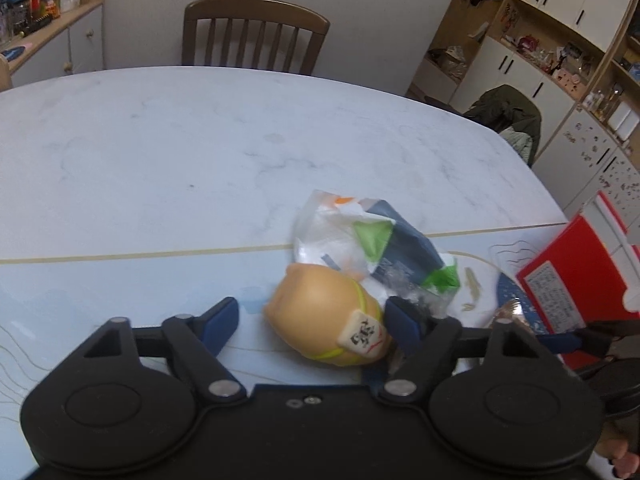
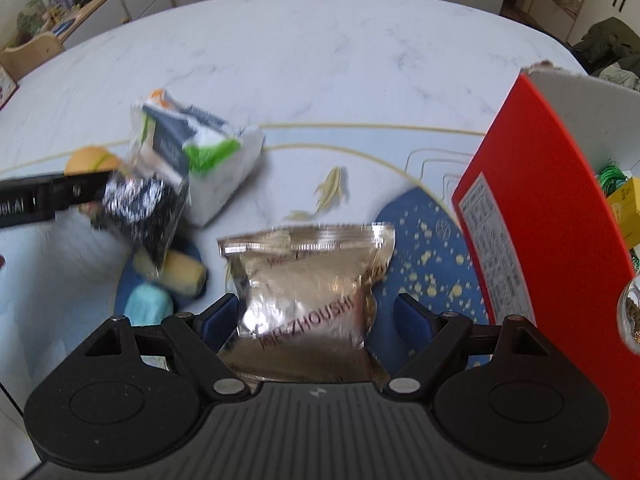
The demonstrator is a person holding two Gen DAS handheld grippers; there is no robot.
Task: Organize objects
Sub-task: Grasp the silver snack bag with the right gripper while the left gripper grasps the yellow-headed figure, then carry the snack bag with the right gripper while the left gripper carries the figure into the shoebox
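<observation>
In the left wrist view my left gripper [image 1: 312,322] is open, its blue-padded fingers on either side of a tan plush toy [image 1: 324,312] with a yellow band and a white tag. Behind the toy lies a white plastic bag [image 1: 320,228] holding a dark blue and green pack. In the right wrist view my right gripper [image 2: 316,318] is open around a silver foil pouch [image 2: 308,284] lying on the table. The same bag [image 2: 224,176] and a black glittery packet [image 2: 140,208] sit to the left, blurred, by the left gripper's black finger [image 2: 52,196].
A tall red box [image 2: 532,200] stands open at the right, close to the right gripper. A yellow roll [image 2: 186,272] and a teal one [image 2: 148,306] lie on a blue speckled mat [image 2: 424,248]. A wooden chair [image 1: 252,36] stands at the marble table's [image 1: 180,140] far edge.
</observation>
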